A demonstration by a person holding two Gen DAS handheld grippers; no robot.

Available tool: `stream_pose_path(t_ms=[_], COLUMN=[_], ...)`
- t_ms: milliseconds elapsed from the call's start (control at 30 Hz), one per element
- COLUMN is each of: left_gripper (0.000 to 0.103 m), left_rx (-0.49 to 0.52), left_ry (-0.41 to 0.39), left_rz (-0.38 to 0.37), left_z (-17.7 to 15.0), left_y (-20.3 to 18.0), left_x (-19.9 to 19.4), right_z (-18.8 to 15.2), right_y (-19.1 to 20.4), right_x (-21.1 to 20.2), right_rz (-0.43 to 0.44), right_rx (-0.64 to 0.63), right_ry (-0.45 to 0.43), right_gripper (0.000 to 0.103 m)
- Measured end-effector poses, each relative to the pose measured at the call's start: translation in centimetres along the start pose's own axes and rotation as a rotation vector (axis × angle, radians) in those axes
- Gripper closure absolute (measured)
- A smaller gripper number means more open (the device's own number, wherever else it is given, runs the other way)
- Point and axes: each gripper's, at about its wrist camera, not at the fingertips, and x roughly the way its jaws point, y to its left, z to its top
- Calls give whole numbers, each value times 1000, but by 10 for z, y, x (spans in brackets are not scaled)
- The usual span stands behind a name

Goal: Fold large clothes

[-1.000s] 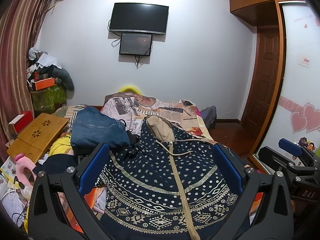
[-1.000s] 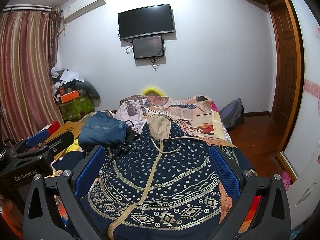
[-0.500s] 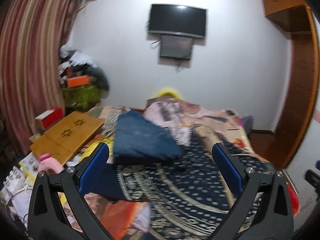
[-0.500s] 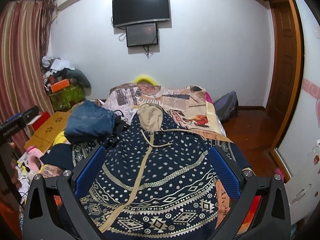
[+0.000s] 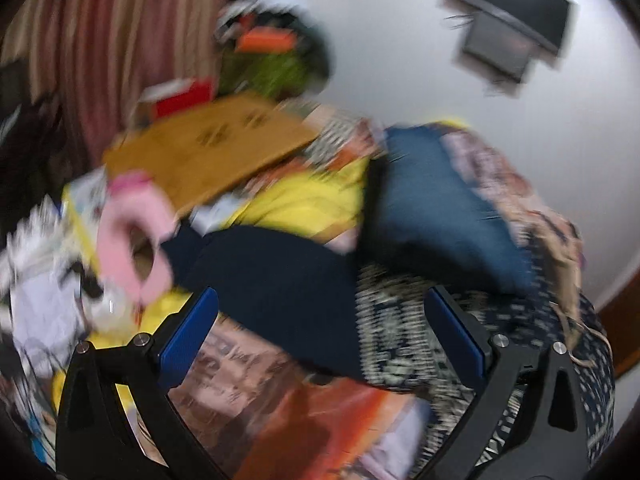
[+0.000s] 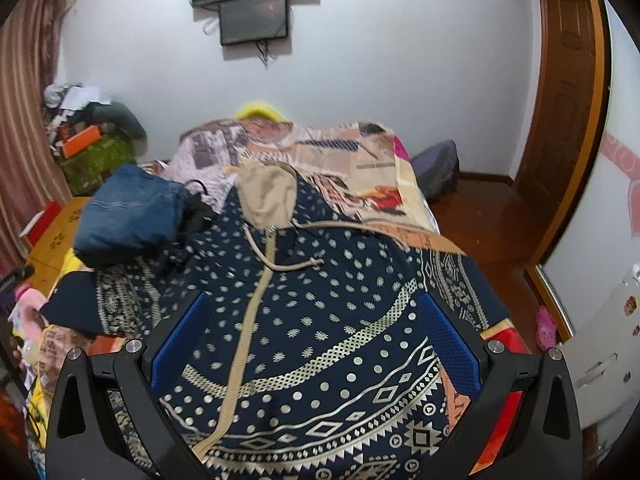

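Bed (image 6: 404, 184) — hooded garment (image 6: 320, 320); pink bottle (image 5: 132, 236) leftward only

View is blurred and tilted. Left gripper (image 5: 320, 332) is seen at bottom w/ jaws spread wide, nothing between them, over a navy sleeve (image 5: 276, 280) of the patterned garment (image 5: 404, 344). Folded jeans (image 5: 436, 204) are seen centre-right, wooden tray (image 5: 212, 152) upper left.

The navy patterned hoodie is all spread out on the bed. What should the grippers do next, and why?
Probably lower the open left gripper onto the hoodie's dark sleeve and pinch it. Both grippers are empty, the right gripper hangs over the body, and the sleeve sticks out sideways, unfolded.
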Motion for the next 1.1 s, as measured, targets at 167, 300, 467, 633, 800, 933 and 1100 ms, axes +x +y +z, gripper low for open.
stream_pose_path(t_ms=[167, 300, 467, 633, 800, 933, 1100], left_gripper=[0, 4, 9, 42, 81, 95, 96], left_rx=[-235, -378, -444, -427, -318, -204, -52], left_ry=[169, 250, 271, 263, 263, 191, 37], left_rz=[-2, -81, -130, -116, -35, 4, -37], left_z=[-16, -25, -21, -8, 5, 18, 43], left_y=[65, 95, 110, 115, 108, 87, 38], left_x=[64, 98, 118, 129, 134, 111, 55], right_z=[0, -1, 0, 0, 0, 0, 3], right_y=[-2, 0, 2, 7, 7, 5, -1], right_x=[23, 36, 49, 56, 57, 55, 49], right_rz=[0, -2, 12, 20, 20, 18, 20], right_rx=[23, 30, 40, 31, 24, 30, 31], right_ry=[67, 107, 141, 151, 150, 148, 134], right_gripper=[0, 0, 0, 0, 0, 0, 0])
